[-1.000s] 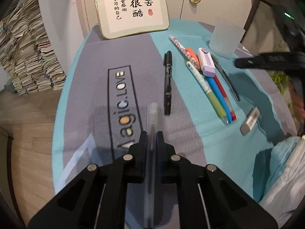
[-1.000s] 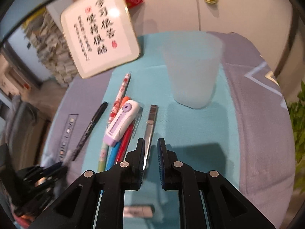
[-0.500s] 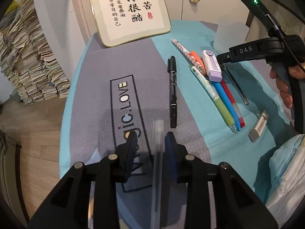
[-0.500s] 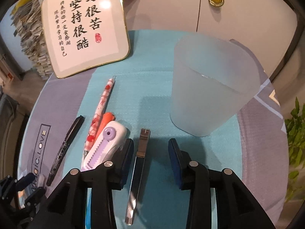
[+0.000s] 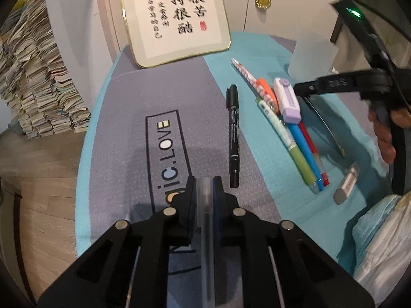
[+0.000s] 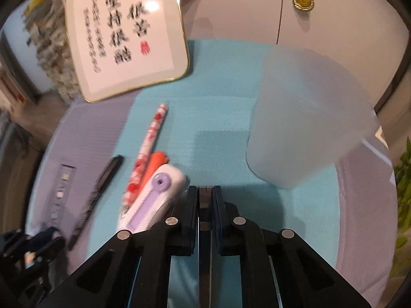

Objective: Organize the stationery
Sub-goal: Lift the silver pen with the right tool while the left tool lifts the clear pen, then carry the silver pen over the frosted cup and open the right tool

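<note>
Both grippers angled down, left gripper and right gripper fingers just clamped together.

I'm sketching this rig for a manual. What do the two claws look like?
Both are matte black plastic. The left claw and right claw each have two angular, cut-out fingers with round silver pins and blue-edged pads. Seen from the left wrist, the right claw's arm carries faint pale lettering, with a green light glowing above it.

The right gripper has just closed its jaws onto a slim dark metal clip pen lying lengthwise between them. Ahead and to its right stands a frosted cup; just left lies a purple-and-white correction tape among pens.
</note>
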Demonstrator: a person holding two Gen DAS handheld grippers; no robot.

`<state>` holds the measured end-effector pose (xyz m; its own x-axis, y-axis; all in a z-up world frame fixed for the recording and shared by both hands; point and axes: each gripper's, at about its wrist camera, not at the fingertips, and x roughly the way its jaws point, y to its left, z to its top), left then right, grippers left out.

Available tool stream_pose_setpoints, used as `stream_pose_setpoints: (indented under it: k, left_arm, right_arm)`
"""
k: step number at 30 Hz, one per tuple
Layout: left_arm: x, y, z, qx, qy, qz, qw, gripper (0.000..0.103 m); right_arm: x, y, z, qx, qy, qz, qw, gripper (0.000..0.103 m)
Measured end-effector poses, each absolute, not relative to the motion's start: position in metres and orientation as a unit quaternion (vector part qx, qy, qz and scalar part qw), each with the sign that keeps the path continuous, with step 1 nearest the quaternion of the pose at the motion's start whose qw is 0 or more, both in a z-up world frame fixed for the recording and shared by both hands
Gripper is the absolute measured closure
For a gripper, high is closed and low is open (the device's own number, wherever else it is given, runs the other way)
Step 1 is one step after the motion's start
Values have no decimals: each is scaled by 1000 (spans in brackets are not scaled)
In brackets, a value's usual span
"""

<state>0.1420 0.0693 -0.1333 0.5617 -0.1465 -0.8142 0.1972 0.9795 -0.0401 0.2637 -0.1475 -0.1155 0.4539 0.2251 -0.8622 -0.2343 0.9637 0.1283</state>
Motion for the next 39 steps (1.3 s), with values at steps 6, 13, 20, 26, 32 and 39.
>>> stream_pose_setpoints:
  k: [6, 13, 20, 26, 32, 39]
  left_arm:
    - [129, 76, -104, 17, 423, -92, 901, 93]
    - [113, 69, -62, 8, 370, -91, 925, 93]
    - [104, 49, -36, -4, 324, -99, 941, 93]
    - [103, 41, -30, -6, 317, -99, 943, 93]
    - [112, 42, -28, -8, 315, -95, 944, 93]
    - [133, 33, -31, -10, 322, -107, 941, 93]
  right_arm:
    - [221, -160, -66, 19, 442, 174, 880, 91]
    - [175, -174, -13, 33, 351, 193, 916, 91]
    - [174, -203, 30, 62, 279, 159, 945, 91]
    - [200, -232, 62, 98, 218, 98, 966, 91]
    - [221, -241, 58, 111, 199, 69, 971, 91]
    - [245, -242, 40, 114, 208, 60, 970, 91]
